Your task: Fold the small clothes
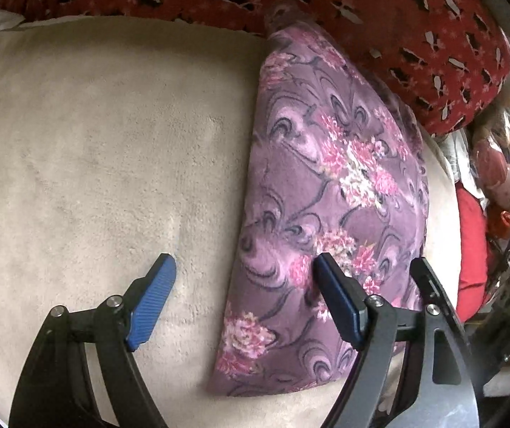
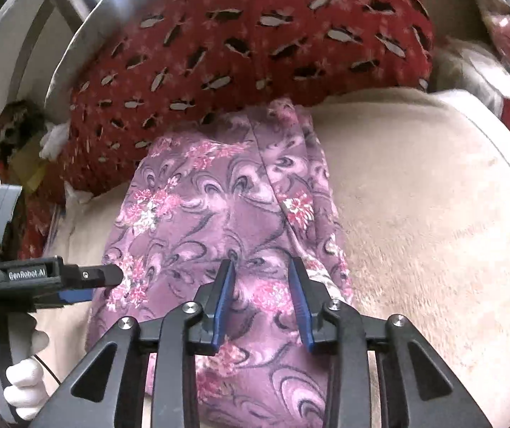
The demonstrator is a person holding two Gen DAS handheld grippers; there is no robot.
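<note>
Over the folded purple garment (image 2: pixel 219 221) – both grippers (image 1: pixel 244 267) (image 2: pixel 262 267) spread, beige blanket (image 1: pixel 94 142) leftward.

Purple flowered garment (image 1: pixel 330 192) folded into a long narrow strip on the cream blanket

You have it lying flat, soft fleece with pink blossoms and dark swirls; a lengthwise fold edge shows down its top layer in the right wrist view (image 2: pixel 219 221); its far end tucks against the red patterned cushion.

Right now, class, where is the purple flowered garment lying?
The purple flowered garment lies folded on the cream blanket, its far end touching the red patterned cushion; in both views it is under the open hand-held grippers.
</note>
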